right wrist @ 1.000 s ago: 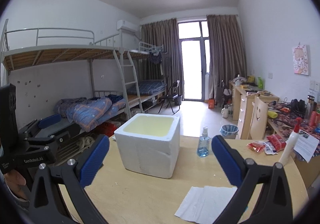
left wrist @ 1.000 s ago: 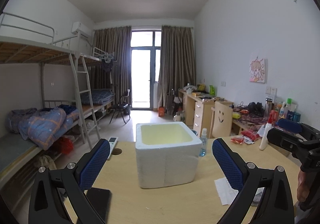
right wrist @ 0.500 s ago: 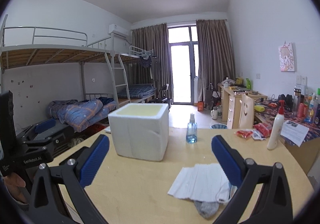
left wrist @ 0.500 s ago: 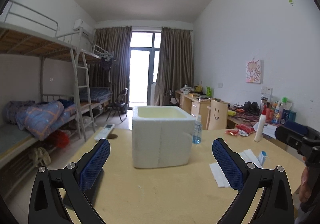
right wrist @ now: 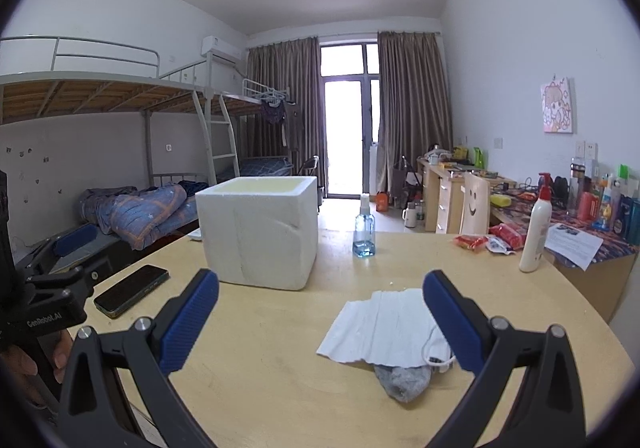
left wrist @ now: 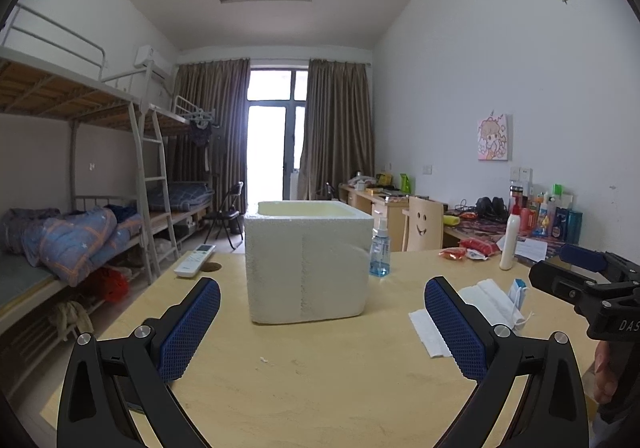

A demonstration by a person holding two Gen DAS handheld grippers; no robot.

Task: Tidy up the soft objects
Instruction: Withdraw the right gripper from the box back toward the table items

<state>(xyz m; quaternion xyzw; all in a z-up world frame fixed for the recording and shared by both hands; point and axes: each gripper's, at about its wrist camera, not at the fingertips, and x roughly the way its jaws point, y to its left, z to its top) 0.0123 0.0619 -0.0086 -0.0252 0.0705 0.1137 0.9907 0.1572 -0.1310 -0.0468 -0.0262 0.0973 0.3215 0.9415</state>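
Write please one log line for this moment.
left gripper: open, empty | right gripper: open, empty | tissue, mask, sock: on table | foam box: upright

A foam box (right wrist: 258, 232) stood on the table (right wrist: 280, 368). A spray bottle (right wrist: 364, 226) stood just right of it, a phone (right wrist: 131, 290) lay to its left, and tissue (right wrist: 380, 326) lay in front, overlapping a mask (right wrist: 438, 346) and a sock (right wrist: 404, 382).

Grey sock (right wrist: 404, 382) mostly under tissue (right wrist: 376, 328), face mask (right wrist: 438, 348) partly behind gripper finger, foam box (right wrist: 260, 232) contents hidden
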